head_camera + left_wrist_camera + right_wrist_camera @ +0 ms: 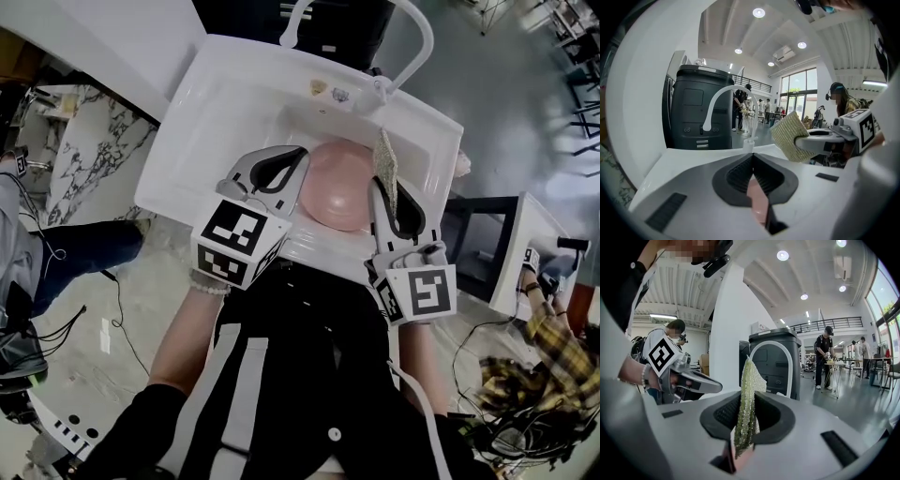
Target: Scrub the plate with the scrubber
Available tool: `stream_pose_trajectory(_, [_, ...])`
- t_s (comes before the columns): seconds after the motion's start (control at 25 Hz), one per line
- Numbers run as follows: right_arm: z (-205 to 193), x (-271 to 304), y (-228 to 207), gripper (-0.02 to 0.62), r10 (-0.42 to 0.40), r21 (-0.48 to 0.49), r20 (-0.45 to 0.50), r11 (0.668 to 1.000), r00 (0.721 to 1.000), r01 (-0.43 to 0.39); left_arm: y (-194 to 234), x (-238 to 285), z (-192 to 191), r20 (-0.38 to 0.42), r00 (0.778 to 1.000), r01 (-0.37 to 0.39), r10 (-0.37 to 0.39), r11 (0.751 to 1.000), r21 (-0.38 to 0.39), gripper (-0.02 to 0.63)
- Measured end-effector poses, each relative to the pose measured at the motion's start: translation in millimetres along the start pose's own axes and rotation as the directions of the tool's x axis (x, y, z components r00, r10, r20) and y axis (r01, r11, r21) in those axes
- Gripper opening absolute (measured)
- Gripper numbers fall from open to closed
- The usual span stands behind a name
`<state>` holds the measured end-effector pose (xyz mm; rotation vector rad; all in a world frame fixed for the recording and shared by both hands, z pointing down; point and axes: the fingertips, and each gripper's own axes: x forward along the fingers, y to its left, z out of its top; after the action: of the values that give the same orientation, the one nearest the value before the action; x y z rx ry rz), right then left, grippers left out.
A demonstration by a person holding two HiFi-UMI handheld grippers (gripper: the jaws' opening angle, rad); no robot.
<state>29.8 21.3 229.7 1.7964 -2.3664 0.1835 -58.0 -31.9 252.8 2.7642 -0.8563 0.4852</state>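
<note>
White sink basin (234, 103) occupies frame centre. Left gripper (752, 159) jaws pinch the round pink plate (339, 192) over it. Right gripper (746, 397) jaws clamp the yellow-green mesh scrubber pad (749, 380) at the plate's right edge. I advise flat contact, circular strokes and a steady plate.

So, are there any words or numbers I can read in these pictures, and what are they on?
No words or numbers can be read anywhere.
Left cube: black-and-white square markers, patterns only, no letters.
Right cube: the same kind of markers, no letters.
Dark cabinet: small marks on its front, too small to read.
</note>
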Motion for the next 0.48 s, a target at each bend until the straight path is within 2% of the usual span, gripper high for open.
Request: stream_pose_trajectory(0.48, [-1,3,11,0.069,0.030,-0.020,-0.023,0.999,0.999,-0.030,-1,-7,2,0.021,1.000,-0.003,0.003,1.000,0.000,0.002])
